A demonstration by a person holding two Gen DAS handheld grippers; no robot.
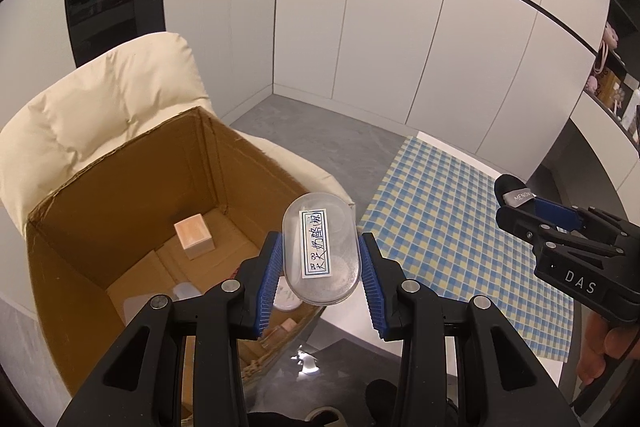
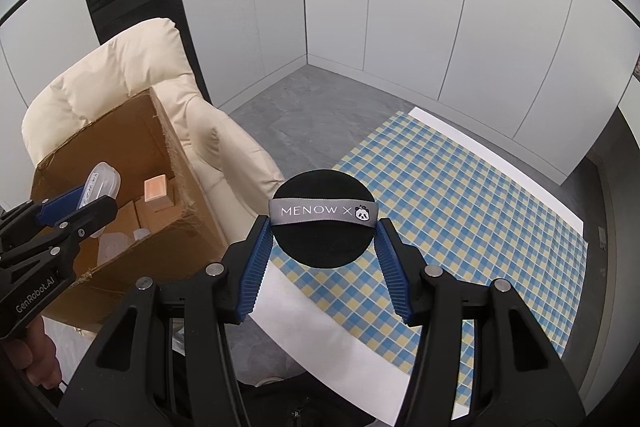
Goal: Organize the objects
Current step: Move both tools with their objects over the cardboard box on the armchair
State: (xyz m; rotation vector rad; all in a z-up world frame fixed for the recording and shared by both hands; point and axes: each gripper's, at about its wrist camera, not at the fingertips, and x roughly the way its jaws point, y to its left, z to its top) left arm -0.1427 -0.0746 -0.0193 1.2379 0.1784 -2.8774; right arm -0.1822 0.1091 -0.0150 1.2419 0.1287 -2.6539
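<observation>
Left wrist view: the left hand-held gripper [image 1: 320, 259] is clamped on a clear case [image 1: 320, 251] with a handwritten label, held above the near rim of the box [image 1: 120, 163] on the chair [image 1: 100, 95]. A small carton [image 1: 194, 235] and other items already lie inside.

Right wrist view: the right hand-held gripper [image 2: 324, 235] grips a black puff [image 2: 323, 219] over the checked cloth [image 2: 460, 203] on the surface [image 2: 320, 327]. The cloth looks bare, so these two appear to be the last to drop in.

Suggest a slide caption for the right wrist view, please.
Right claw grips a black powder puff above the checked tablecloth.
</observation>
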